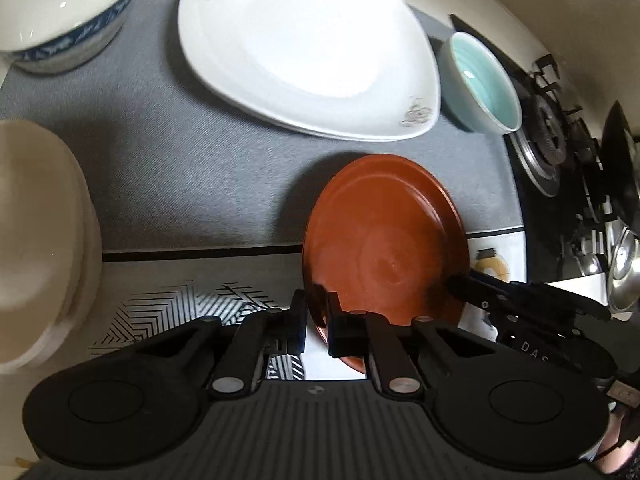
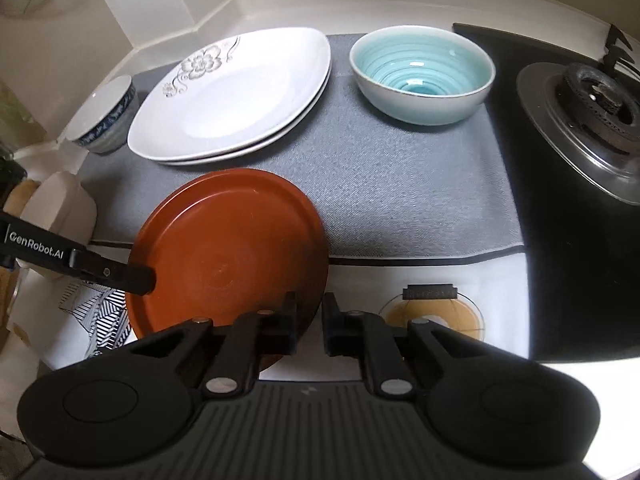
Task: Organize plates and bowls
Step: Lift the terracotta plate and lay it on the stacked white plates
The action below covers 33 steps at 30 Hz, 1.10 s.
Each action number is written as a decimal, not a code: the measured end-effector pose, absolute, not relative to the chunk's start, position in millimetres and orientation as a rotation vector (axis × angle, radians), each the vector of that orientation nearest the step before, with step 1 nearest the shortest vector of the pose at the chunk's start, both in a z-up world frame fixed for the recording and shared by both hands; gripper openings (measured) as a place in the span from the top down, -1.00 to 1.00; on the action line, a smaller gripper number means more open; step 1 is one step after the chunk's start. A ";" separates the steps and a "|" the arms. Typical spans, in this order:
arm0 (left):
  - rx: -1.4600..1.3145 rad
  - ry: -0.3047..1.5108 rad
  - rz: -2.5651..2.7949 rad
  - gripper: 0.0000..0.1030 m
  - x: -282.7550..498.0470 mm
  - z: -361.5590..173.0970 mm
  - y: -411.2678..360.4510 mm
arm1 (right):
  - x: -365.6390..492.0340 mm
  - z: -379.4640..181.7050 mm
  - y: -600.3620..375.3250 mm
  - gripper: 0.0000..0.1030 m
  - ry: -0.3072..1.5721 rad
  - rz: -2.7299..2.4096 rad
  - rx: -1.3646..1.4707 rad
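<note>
Plate, brown [image 2: 228, 248], near edge of grey mat [image 2: 400, 200]. Left gripper [image 1: 317, 316] pinches its left rim; right gripper [image 2: 308, 320] pinches its right rim. Behind: stacked white plates [image 2: 236, 100], teal bowl [image 2: 422, 76]. Handling: lift level, both grips firm, clear of stack.

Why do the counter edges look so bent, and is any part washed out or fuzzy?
Both wrist views are fisheye, so straight edges bow outward. Left wrist view: the white plate is glared nearly blank, the blue-patterned bowl slightly smeared. Right wrist view: sharper, with bright glare at the lower right.
</note>
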<state>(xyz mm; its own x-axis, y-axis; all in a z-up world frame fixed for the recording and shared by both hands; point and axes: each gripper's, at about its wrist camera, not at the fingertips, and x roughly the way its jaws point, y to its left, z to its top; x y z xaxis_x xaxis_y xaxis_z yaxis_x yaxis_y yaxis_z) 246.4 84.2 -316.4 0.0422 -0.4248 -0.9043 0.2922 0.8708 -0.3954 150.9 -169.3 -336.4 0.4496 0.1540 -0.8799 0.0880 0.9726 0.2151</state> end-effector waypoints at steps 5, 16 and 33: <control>-0.138 1.399 -0.569 0.81 244.0 -298.7 84.7 | 149.8 -323.4 -174.7 0.75 1.096 0.042 0.263; -0.241 1.306 -0.577 0.81 259.2 -257.7 104.2 | 155.4 -279.6 -177.5 0.75 0.944 0.060 0.302; -0.249 1.291 -0.365 0.81 350.8 -275.5 107.1 | 269.6 -303.3 -163.0 0.75 0.990 0.040 0.278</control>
<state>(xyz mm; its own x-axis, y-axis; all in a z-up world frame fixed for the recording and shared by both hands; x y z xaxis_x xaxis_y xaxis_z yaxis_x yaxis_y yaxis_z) 350.8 107.1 -275.5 0.2311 -0.3993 -0.8872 0.1245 0.9166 -0.3800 269.6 -163.0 -303.3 0.5513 0.1591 -0.8190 0.0930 0.9638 0.2499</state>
